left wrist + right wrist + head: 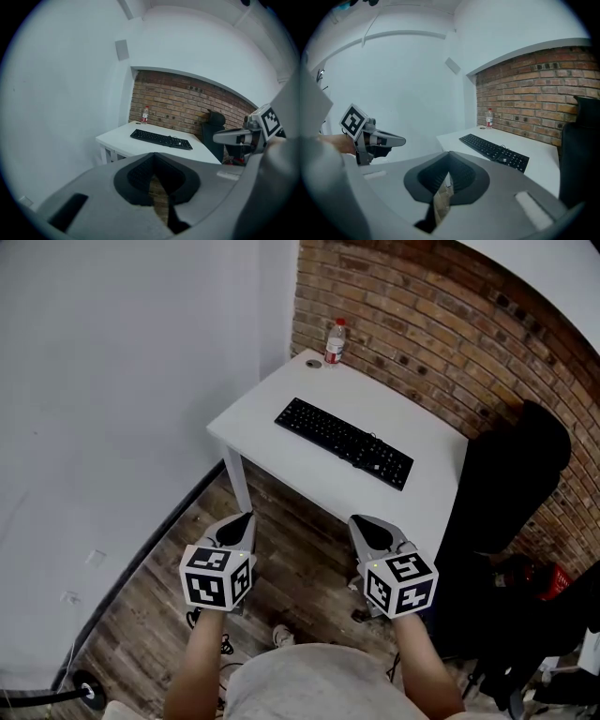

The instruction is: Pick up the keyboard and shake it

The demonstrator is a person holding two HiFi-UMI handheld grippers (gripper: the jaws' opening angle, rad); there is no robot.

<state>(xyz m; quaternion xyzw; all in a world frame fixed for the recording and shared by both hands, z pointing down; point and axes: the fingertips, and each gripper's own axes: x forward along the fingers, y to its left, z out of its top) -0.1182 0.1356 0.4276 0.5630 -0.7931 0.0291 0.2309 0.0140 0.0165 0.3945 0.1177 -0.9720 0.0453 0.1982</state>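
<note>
Head view: keyboard (pixel 343 442) lies well beyond left gripper (pixel 247 517) and right gripper (pixel 358 521).

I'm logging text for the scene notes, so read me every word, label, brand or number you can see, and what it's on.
Nothing is readable.
Label on the bottle: too small to read.
Keys of the keyboard: legends too small to read.
On the left marker cube and right marker cube: square patterns only, no writing.
</note>
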